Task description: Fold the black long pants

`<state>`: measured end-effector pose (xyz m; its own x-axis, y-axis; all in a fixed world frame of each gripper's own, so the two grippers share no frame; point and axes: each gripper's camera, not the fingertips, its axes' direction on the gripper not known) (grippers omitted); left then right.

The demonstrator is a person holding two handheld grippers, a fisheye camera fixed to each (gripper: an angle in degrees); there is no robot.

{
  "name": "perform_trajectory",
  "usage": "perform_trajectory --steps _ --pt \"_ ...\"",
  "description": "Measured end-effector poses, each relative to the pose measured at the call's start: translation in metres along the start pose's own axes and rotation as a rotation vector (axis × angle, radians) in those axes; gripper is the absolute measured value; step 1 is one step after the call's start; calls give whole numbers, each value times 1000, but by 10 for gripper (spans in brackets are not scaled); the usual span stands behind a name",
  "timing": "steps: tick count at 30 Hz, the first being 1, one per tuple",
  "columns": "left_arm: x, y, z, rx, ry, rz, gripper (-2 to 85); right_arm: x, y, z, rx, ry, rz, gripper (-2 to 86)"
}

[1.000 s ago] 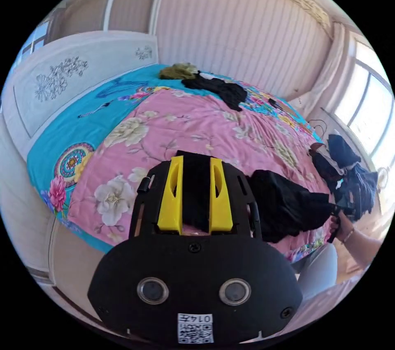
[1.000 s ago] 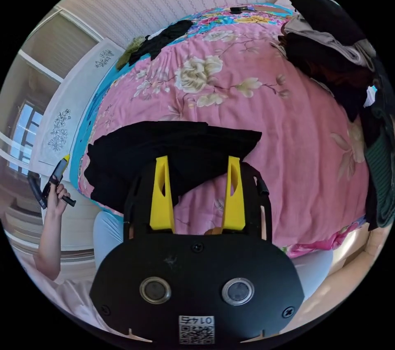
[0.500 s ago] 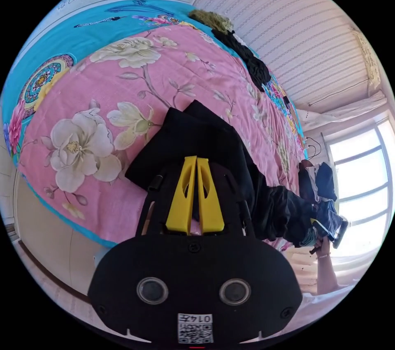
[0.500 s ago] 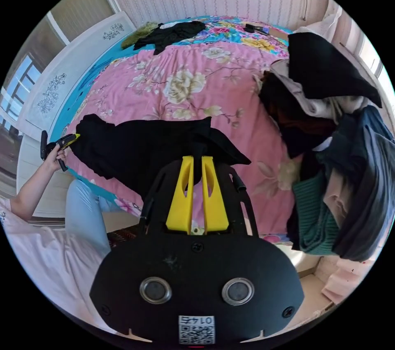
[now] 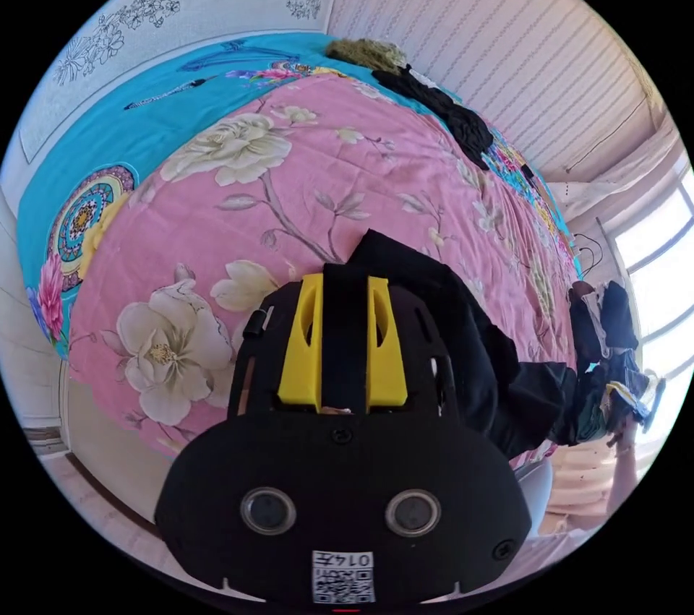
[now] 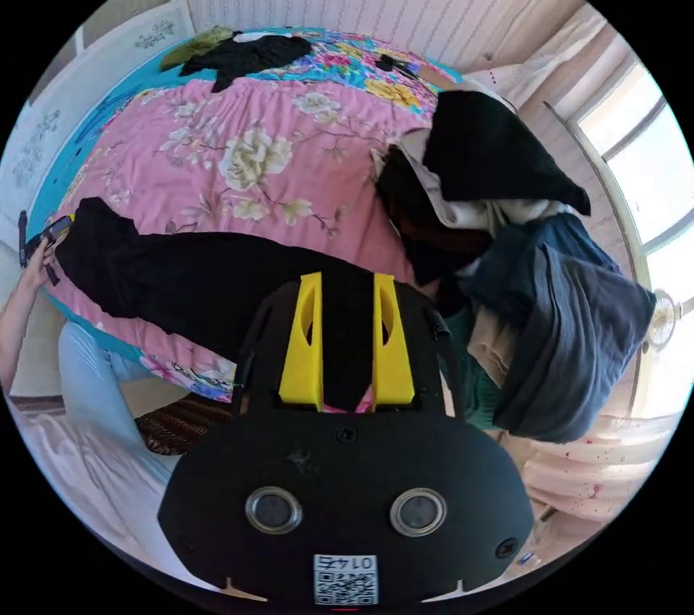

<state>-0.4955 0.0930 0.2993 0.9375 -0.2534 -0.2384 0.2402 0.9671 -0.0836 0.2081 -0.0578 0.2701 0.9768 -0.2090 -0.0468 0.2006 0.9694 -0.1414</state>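
Observation:
The black long pants [image 6: 188, 275] lie stretched in a long strip along the near edge of the pink flowered bedspread [image 6: 289, 138]. One end reaches my right gripper [image 6: 347, 277], whose yellow jaws stand apart with black cloth showing in the gap. At the far left of this view a hand holds my left gripper [image 6: 47, 233] at the other end. In the left gripper view the pants [image 5: 470, 347] run off to the right. My left gripper [image 5: 345, 279] has its jaws apart too, with black cloth between them.
A tall pile of dark, grey and green clothes [image 6: 520, 261] sits on the bed's right side, close to my right gripper. More dark garments [image 6: 246, 55] lie at the far side near the white headboard [image 5: 144, 29]. The person's legs [image 6: 94, 384] stand against the bed edge.
Half a second ago both grippers' jaws were nearly together on the black cloth; now both pairs stand wider apart. The pants lie longer and flatter along the bed edge.

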Motion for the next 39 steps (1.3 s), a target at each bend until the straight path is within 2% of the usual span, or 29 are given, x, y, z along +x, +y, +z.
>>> perform_trajectory --steps 4,8,10,12,16,18,20,23,26,28,31,33,36,39 --pt "-18 16 -21 23 135 51 2 -115 -86 16 86 -248 -299 131" --pt "-38 58 -75 133 245 89 -9 -236 -165 38 78 -519 -505 118" --pt "-47 80 -96 143 292 109 -9 -284 -192 52 37 -588 -561 114" --pt "-56 103 -113 151 327 123 -10 -329 -211 68 -13 -603 -612 121" --pt "-77 144 -128 139 323 90 -10 -398 -223 114 -187 -458 -677 129" --pt "-84 153 -133 164 316 73 -10 -403 -226 105 -176 -455 -725 87" --pt "-95 155 -145 210 340 40 -10 -397 -236 78 -111 -580 -812 10" --pt "-115 150 -177 337 332 42 -10 -396 -266 36 12 -639 -849 -2" --pt "-144 136 -202 417 223 45 -9 -419 -313 -4 108 -726 -835 1" --pt "-168 122 -200 421 113 13 -8 -449 -336 -9 94 -719 -835 9" --pt "-218 100 -170 343 -17 -174 -2 -483 -352 13 -2 -701 -729 43" --pt "-237 97 -153 293 -2 -246 11 -483 -343 26 -57 -706 -707 59" --pt "-239 104 -149 294 -15 -256 39 -447 -308 32 -34 -701 -761 82" --pt "-223 121 -162 333 -109 -203 46 -365 -257 36 43 -608 -746 90"
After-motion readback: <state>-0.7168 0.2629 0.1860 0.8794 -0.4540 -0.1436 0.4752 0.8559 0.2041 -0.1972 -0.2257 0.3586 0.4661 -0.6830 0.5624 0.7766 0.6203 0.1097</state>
